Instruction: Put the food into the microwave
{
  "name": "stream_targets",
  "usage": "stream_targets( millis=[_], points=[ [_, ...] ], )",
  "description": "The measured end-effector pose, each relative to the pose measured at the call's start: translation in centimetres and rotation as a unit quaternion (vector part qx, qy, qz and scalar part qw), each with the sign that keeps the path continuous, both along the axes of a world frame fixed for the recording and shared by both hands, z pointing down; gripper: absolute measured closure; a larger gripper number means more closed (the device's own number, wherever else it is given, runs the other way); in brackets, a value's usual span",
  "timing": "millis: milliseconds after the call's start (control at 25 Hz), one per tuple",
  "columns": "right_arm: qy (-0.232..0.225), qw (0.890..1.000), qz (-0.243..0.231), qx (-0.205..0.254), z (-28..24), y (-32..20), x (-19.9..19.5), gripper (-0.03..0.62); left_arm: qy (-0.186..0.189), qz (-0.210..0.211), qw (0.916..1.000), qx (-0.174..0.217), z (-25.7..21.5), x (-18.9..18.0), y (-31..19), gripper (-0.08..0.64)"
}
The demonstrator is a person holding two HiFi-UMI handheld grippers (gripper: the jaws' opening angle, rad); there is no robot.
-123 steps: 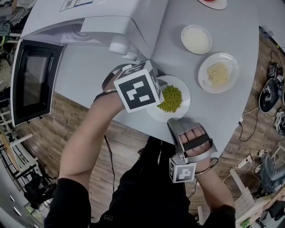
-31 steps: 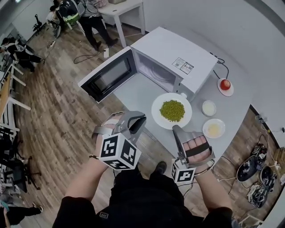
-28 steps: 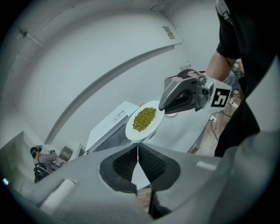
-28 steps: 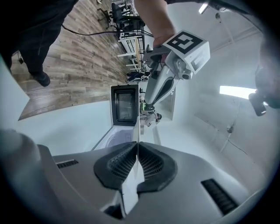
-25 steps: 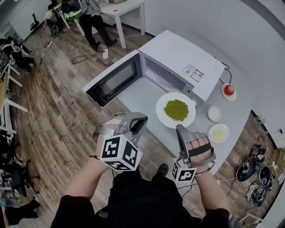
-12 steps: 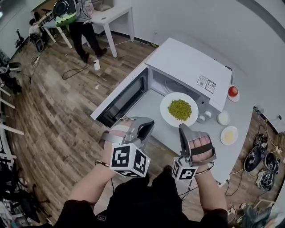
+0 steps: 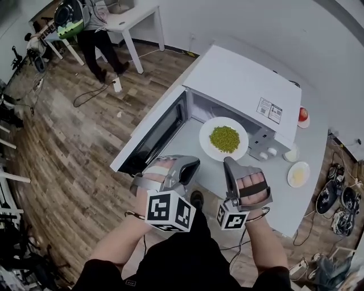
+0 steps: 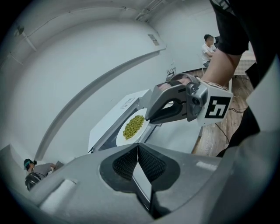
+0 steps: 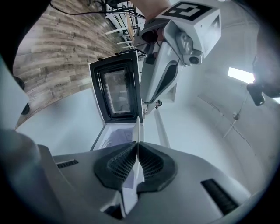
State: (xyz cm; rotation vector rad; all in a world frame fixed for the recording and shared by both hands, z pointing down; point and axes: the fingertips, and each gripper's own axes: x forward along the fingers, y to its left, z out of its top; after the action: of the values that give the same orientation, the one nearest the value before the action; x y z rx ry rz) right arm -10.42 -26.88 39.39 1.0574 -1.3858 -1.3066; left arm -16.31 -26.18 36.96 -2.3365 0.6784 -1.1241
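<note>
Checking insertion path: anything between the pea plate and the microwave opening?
Nothing. Head view: the plate hangs right before the open microwave, its door swung aside; the stretch between is bare.

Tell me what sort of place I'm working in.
Probably a lab or office staged as a kitchen: a microwave on a plain grey table, cables and gear on the wood floor, a person at a white desk behind.

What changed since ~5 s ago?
The plate of peas, then on the table by the small dishes, is now carried at its rim by the left hand-held gripper and the right hand-held gripper, in front of the open microwave. Unchanged: door open, small dishes on the table.
</note>
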Motion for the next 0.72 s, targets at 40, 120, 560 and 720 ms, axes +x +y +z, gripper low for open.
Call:
stream_targets(
  millis=[40, 120, 560, 720],
  points=[
    [0.001, 1.0, 0.0, -0.002, 0.6, -0.3, 0.1, 0.568, -0.001, 0.0, 1.0, 0.0, 0.4, 0.1, -0.4, 0.551],
    [0.004, 1.0, 0.001, -0.005, 1.8, -1.2, 0.3, 0.568, 0.0, -0.002, 1.0, -0.001, 1.2, 0.3, -1.4, 0.551],
    [0.005, 1.0, 0.009, -0.016, 8.4, -7.6, 1.3, 0.566, -0.001, -0.008, 0.9998, -0.018, 6.8, 1.5, -5.7, 0.551],
    [0.0, 1.0, 0.017, -0.024, 10.2, -9.5, 1.3, 0.566, -0.003, -0.014, 0.9996, -0.024, 8.5, 1.3, -6.8, 0.551]
  ],
)
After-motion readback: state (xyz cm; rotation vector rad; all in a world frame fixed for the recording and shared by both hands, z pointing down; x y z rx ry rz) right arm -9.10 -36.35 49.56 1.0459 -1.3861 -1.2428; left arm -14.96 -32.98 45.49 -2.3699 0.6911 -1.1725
